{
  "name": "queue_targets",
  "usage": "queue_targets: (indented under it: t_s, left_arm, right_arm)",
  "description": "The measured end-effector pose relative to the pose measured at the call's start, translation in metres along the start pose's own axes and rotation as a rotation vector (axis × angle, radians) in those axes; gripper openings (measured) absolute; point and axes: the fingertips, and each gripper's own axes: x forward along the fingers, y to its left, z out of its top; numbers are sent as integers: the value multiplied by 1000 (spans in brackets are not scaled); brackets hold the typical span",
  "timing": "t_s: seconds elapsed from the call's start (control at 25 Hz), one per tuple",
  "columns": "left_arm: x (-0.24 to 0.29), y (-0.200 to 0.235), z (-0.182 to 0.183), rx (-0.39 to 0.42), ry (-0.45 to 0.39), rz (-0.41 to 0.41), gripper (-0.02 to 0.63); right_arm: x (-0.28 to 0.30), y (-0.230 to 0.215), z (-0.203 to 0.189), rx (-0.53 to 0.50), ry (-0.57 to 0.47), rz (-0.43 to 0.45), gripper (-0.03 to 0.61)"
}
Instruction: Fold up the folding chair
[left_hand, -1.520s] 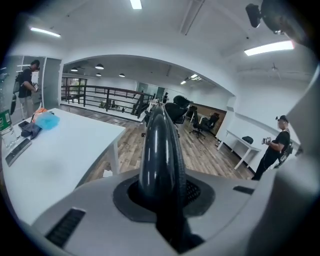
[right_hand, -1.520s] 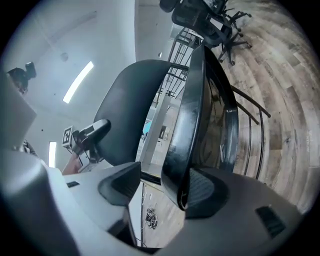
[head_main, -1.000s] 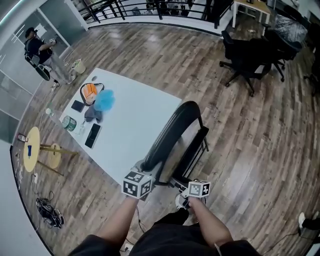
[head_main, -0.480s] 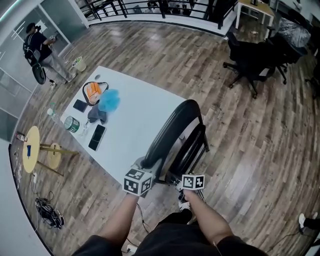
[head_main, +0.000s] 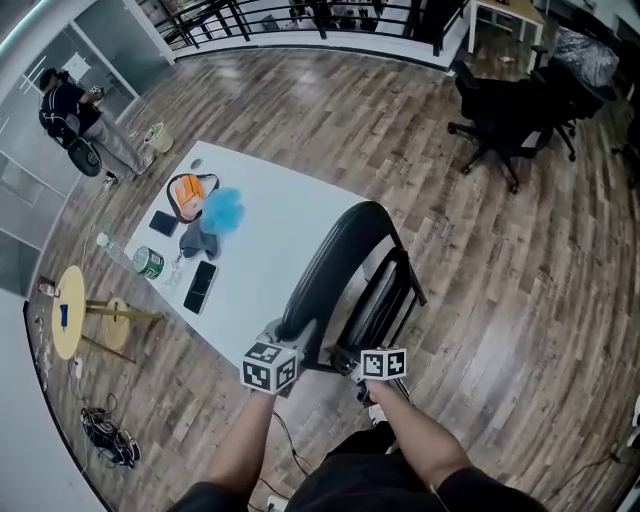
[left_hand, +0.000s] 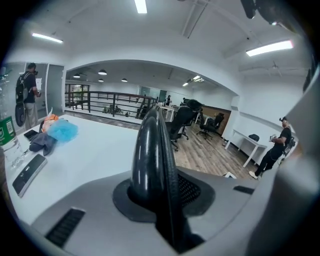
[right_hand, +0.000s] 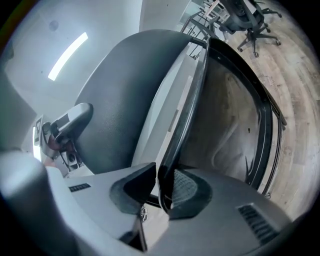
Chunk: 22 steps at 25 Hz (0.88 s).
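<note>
Since the folding chair (head_main: 345, 255) stands on the wood floor (head_main: 500, 300) right up against the near edge of the white table (head_main: 270, 250), just in front of the person, my biggest worry is it swinging or tipping into that table as it collapses. Looks to me like it's already partly closed, though I can't tell how far from up top.

Second worry: slip. The backrest (left_hand: 150, 150) is a glossy, rounded black shell and only its thin edge is being pinched, so if the chair's weight shifts it could slide straight out. Same deal on the other side, where the grip is on a skinny black frame tube (right_hand: 187, 115). A round tube likes to twist inside a pinch, and then the frame could drop or snap shut, with the person's shoe (head_main: 378, 410) right below it.

Claws: the left gripper (left_hand: 160, 195) is clenched on the backrest edge, jaws only a little apart because the edge fills the gap. The right gripper (right_hand: 162, 187) has just been closing, and now its pads squeeze that frame tube with barely any gap, so it's grasping the chair too.
</note>
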Motion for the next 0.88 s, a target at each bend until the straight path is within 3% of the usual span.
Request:
queue_targets:
  t_s: [0.2, 0.28, 0.48, 0.64, 0.76, 0.88]
  left_arm:
    - [1, 1, 1, 17, -5, 13, 88]
    - [-1, 1, -2, 28, -5, 33, 102]
    - [-40, 15, -2, 30, -66, 161, 218]
    - [-87, 8, -2, -2, -170, 244, 218]
    - [-109, -18, -3, 5, -244, 263, 210]
    - [-115, -65, 4, 24, -343, 226, 123]
  right_arm:
    - [-1, 6, 2, -14, -12, 41, 85]
    - [-7, 7, 3, -33, -29, 35, 134]
    - [-58, -7, 16, -131, -136, -123, 141]
    - [-130, -2, 30, -240, -273, -200, 138]
    - [-191, 14, 35, -357, -389, -270, 61]
    - [-257, 40, 31, -544, -484, -364, 17]
